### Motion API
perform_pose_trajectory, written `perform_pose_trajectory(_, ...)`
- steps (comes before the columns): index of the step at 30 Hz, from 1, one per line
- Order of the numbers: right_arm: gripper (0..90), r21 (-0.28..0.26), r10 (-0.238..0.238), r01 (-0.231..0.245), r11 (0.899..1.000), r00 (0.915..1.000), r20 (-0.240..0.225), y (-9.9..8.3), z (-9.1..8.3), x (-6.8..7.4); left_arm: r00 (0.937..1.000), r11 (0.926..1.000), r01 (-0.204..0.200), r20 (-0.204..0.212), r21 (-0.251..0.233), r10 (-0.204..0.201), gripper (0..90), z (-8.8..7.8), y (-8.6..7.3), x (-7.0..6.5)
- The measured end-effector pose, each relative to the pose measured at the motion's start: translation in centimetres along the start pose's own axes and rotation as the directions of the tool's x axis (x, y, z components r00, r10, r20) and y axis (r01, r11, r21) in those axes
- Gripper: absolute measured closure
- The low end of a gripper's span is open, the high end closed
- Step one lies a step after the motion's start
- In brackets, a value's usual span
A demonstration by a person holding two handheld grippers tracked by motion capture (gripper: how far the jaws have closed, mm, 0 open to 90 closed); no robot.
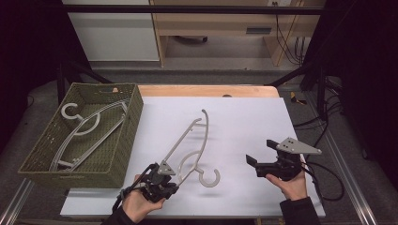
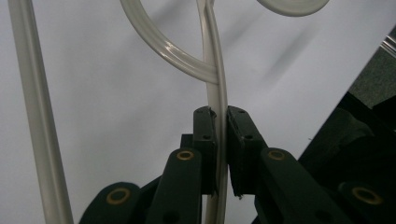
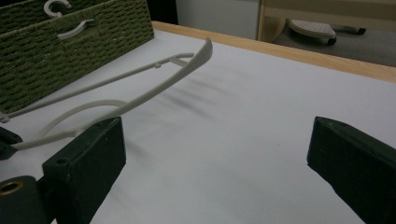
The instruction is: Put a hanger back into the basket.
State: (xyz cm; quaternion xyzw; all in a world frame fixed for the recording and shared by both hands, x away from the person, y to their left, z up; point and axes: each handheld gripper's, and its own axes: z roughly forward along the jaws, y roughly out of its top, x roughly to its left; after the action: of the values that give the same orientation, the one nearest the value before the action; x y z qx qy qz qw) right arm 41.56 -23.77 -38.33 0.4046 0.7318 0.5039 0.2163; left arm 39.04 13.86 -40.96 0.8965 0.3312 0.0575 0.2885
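Observation:
A pale grey plastic hanger (image 1: 207, 131) is tilted over the white sheet, its hook toward the table's front. My left gripper (image 1: 169, 174) is shut on one of its thin arms near the hook end. In the left gripper view the black pads (image 2: 205, 135) press on the arm of the hanger (image 2: 215, 56) from both sides. My right gripper (image 1: 261, 152) is at the front right, held in a hand, open with nothing between its jaws. In the right gripper view the right gripper (image 3: 215, 144) faces bare sheet, and the hanger (image 3: 177, 74) slants up off the surface at the left.
A green woven basket (image 1: 133, 112) stands at the left with other hangers (image 1: 89, 126) lying in it; the basket (image 3: 70, 37) is also at the upper left of the right gripper view. The white sheet (image 1: 244, 117) covers a wooden table. Cables hang at the right edge.

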Motion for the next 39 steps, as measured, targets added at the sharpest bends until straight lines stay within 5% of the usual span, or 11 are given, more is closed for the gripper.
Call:
perform_pose_trajectory(11, 4.7, 0.002, -0.005, 0.005, 1.0, 1.0, 0.005, -0.1, 0.0, -0.2, 0.9977, 0.9934, -0.061, 0.023, -0.097, 0.064, 82.5, -3.9, 1.1, 0.1)
perform_pose_trajectory(19, 4.7, 0.007, -0.005, 0.005, 1.0, 1.0, 0.004, -0.1, 0.0, -0.2, 0.9958, 0.9894, -0.081, 0.034, -0.12, 0.086, 82.4, -7.0, 2.4, 1.3)
perform_pose_trajectory(28, 4.3, -0.001, -0.009, 0.009, 1.0, 1.0, -0.002, -0.1, 0.0, -0.3, 0.9932, 0.9861, -0.095, 0.054, -0.136, 0.103, 82.4, -10.1, 3.7, 3.7)
perform_pose_trajectory(39, 3.0, -0.012, -0.017, 0.017, 1.0, 0.9998, -0.002, 0.0, -0.2, -0.3, 0.998, 0.9874, -0.057, 0.017, -0.148, 0.06, 82.4, -12.3, 3.8, 6.9)
